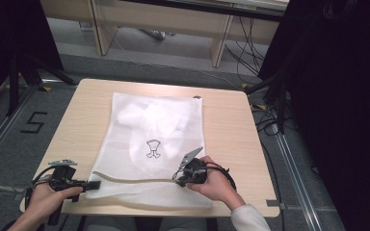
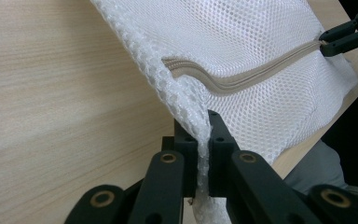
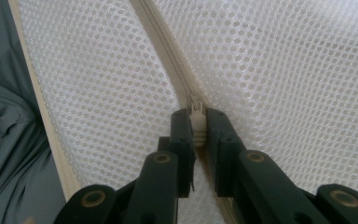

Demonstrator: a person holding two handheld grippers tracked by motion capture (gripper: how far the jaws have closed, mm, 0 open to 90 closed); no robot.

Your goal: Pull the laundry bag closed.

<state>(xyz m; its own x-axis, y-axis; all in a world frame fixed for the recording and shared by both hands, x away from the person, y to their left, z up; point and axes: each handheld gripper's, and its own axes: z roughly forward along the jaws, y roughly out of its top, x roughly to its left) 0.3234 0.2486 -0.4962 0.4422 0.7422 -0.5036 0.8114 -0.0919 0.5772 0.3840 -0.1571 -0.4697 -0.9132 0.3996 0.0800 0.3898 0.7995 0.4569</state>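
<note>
Wooden table [image 1: 82, 110], grey floor [image 1: 173, 65]

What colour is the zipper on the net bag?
The zipper is beige, on a white mesh bag; clearest in the left gripper view.

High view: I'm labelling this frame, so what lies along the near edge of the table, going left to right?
Left hand → left gripper, shut on the mesh bag's corner → mesh bag with its zipper → right gripper, shut on the zipper pull → right hand.
</note>
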